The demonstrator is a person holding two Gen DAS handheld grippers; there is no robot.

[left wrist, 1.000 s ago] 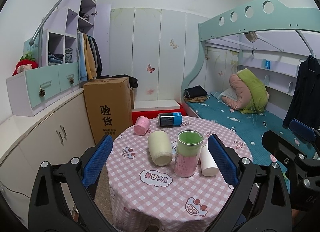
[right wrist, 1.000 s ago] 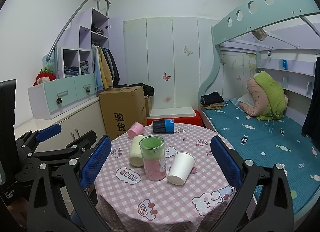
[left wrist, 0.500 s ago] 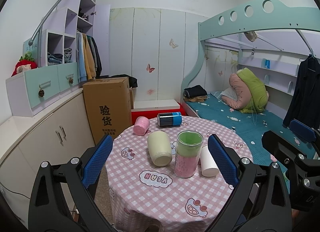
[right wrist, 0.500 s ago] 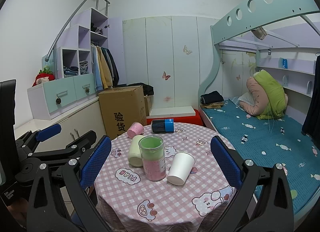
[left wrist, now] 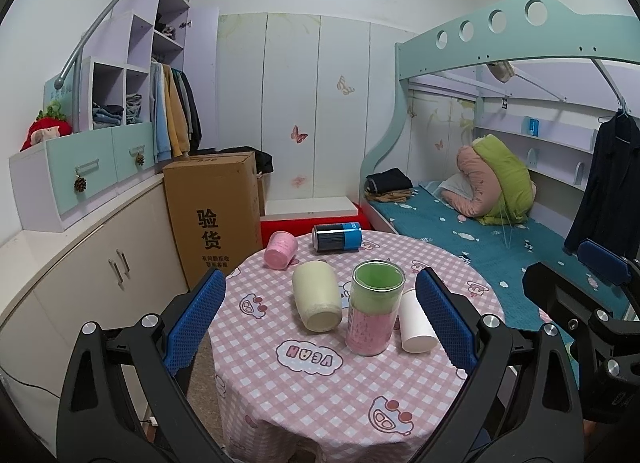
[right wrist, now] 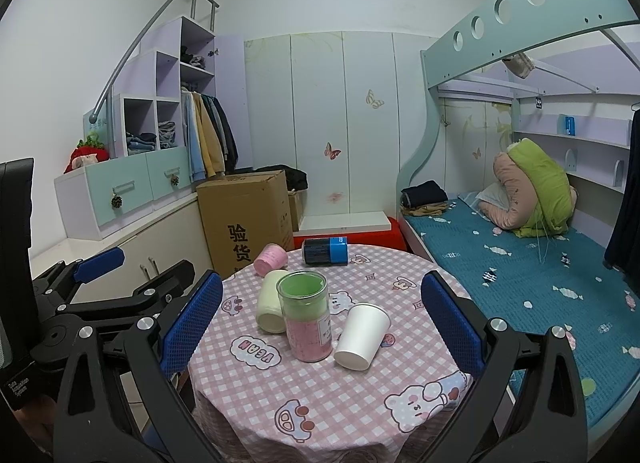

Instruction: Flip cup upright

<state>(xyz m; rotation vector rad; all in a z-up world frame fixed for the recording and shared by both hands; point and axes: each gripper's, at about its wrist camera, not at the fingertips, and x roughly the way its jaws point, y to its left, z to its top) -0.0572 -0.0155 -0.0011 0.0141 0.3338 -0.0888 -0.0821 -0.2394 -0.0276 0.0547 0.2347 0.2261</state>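
Observation:
Several cups lie on their sides on a round table with a pink checked cloth (left wrist: 320, 395) (right wrist: 360, 391): a white paper cup (left wrist: 415, 321) (right wrist: 362, 337), a cream cup (left wrist: 317, 297) (right wrist: 271, 307), a pink cup (left wrist: 281, 249) (right wrist: 271, 259) and a dark blue can-like cup (left wrist: 337, 237) (right wrist: 325, 251). A clear cup with green and pink inside (left wrist: 374, 313) (right wrist: 307, 315) stands upright in the middle. My left gripper (left wrist: 320, 319) is open and empty, short of the table's near edge. My right gripper (right wrist: 320, 317) is open and empty, also back from the cups.
A cardboard box (left wrist: 216, 215) stands behind the table on the left by a low cabinet (left wrist: 80, 263). A bunk bed (left wrist: 500, 231) runs along the right. The right gripper's body (left wrist: 580, 303) shows at the right edge of the left wrist view.

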